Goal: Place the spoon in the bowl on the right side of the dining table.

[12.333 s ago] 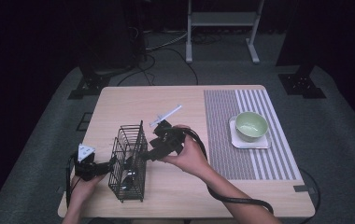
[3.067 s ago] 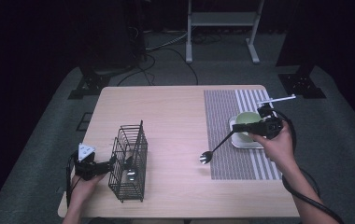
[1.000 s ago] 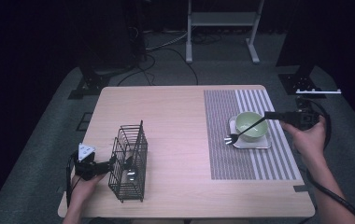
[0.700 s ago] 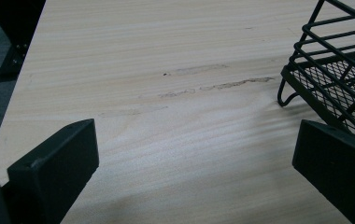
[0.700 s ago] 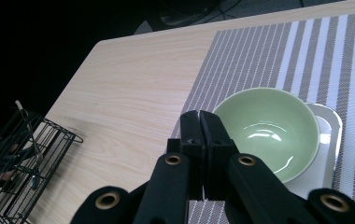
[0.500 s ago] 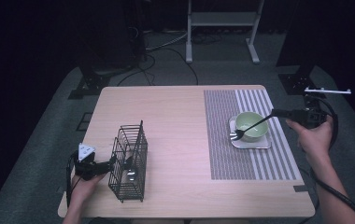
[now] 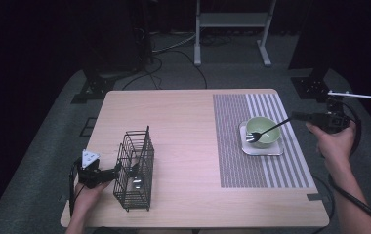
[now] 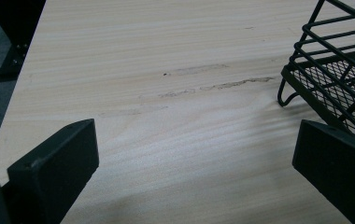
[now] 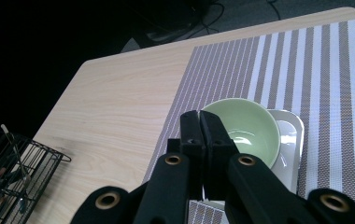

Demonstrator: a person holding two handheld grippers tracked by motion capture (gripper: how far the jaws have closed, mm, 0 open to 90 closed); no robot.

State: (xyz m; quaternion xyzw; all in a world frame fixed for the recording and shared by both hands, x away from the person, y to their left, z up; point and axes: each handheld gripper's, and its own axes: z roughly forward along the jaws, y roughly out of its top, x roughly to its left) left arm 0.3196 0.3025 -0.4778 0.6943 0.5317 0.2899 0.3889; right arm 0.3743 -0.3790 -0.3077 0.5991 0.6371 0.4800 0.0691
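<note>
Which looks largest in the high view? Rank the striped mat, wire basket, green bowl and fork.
1. Striped mat, clearly the largest.
2. Wire basket.
3. Green bowl.
4. Fork, about as long as the bowl is wide but far thinner.

The hand-held gripper (image 9: 199, 122), jaws pressed together, points over a green bowl (image 9: 245, 128) on a striped mat (image 9: 325, 70).

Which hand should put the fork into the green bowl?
The right. Its tool already holds the fork, whose tines hang over the green bowl. The left tool sits far away, open, beside the wire basket.
</note>
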